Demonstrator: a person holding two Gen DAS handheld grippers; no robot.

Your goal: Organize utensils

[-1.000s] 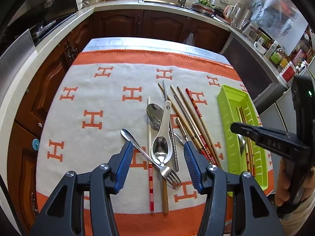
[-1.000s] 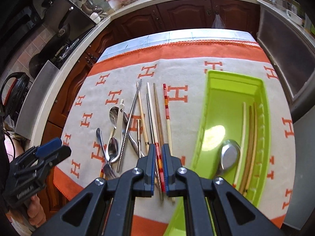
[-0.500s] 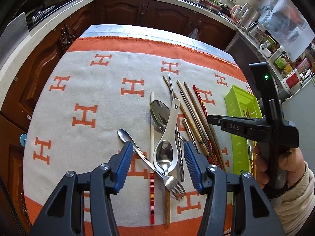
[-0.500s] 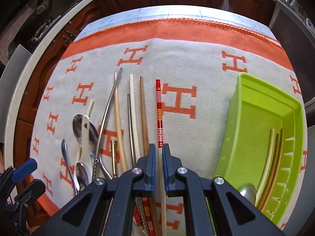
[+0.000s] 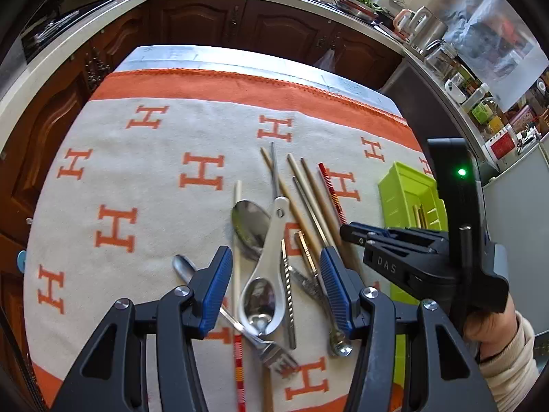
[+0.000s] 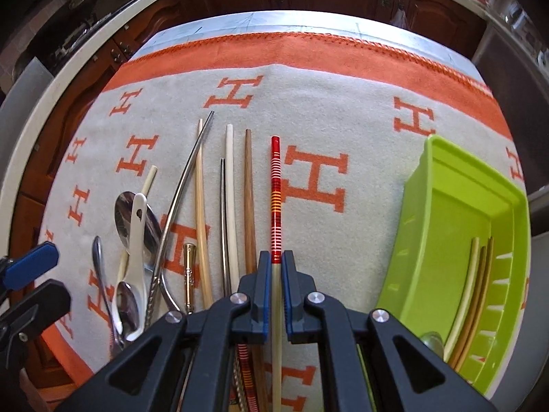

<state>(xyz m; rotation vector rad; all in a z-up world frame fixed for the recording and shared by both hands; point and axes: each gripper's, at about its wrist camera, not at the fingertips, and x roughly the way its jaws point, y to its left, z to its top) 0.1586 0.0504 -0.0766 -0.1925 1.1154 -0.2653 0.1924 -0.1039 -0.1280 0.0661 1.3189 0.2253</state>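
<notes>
Your right gripper (image 6: 275,261) has its fingers closed onto the red-striped chopstick (image 6: 275,192), pinching the pale shaft just below the striped end; whether the stick is lifted off the cloth or still lying on it, you cannot tell. It is the rightmost of the loose sticks on the orange-and-cream H-patterned blanket (image 6: 343,110), just beside the brown wooden chopstick (image 6: 249,192). To its right sits the lime-green utensil tray (image 6: 446,226), with several chopsticks (image 6: 475,281) already lying along its far side.

Your left gripper (image 5: 272,271) hovers with fingers spread wide over the pile: a white ceramic spoon (image 5: 271,257) lies across a metal spoon (image 5: 248,223), with a fork (image 5: 274,355) and a second red-striped chopstick (image 5: 238,364) near the blanket's front edge.
</notes>
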